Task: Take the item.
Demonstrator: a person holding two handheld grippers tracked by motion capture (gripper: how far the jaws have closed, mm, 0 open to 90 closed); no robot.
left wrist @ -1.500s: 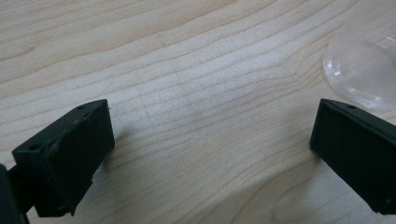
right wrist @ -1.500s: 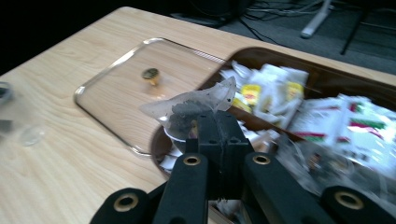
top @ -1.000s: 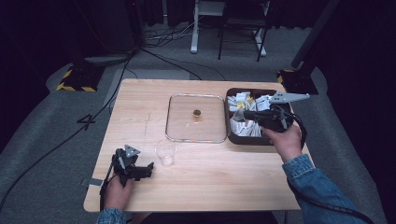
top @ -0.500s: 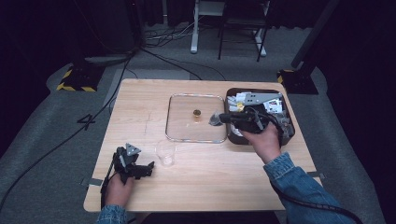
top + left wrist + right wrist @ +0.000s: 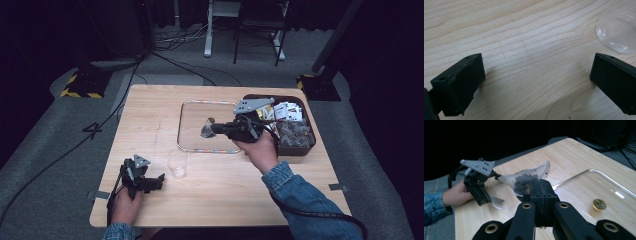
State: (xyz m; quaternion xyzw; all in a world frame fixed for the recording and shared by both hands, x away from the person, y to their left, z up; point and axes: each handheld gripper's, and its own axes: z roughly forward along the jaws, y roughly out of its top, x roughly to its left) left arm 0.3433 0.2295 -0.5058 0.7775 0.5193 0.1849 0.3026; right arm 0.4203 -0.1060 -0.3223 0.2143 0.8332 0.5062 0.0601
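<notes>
High view: wooden counter (image 5: 150, 120) carrying a clear glass tray (image 5: 192, 125) at mid-counter, a dark bin (image 5: 300, 147) of packets at the right edge, a clear plastic cup (image 5: 178, 164) near the front edge.
Right tongs (image 5: 207, 129): jaws closed tight on a small clear packet (image 5: 529, 177) of dark granules, held in the air above the glass tray, level with its middle.
Left tongs (image 5: 159, 181): resting near the front left corner of the counter, jaws wide apart with nothing between them, cup just beside.
Small item: brass-coloured round piece (image 5: 599, 204) lying inside the glass tray.
Step in hand, judged: carrying the packet from the bin side toward the cup.
Risk one: the grip sits on one end of the packet; the thin film could slip out or tear and scatter granules over the tray.
Risk two: the cup is light and unheld; a nudge from either tongs could tip it.
Writing: a dark "4" marked on the floor (image 5: 93, 131) left of the counter; print on the bin packets too small to read.
</notes>
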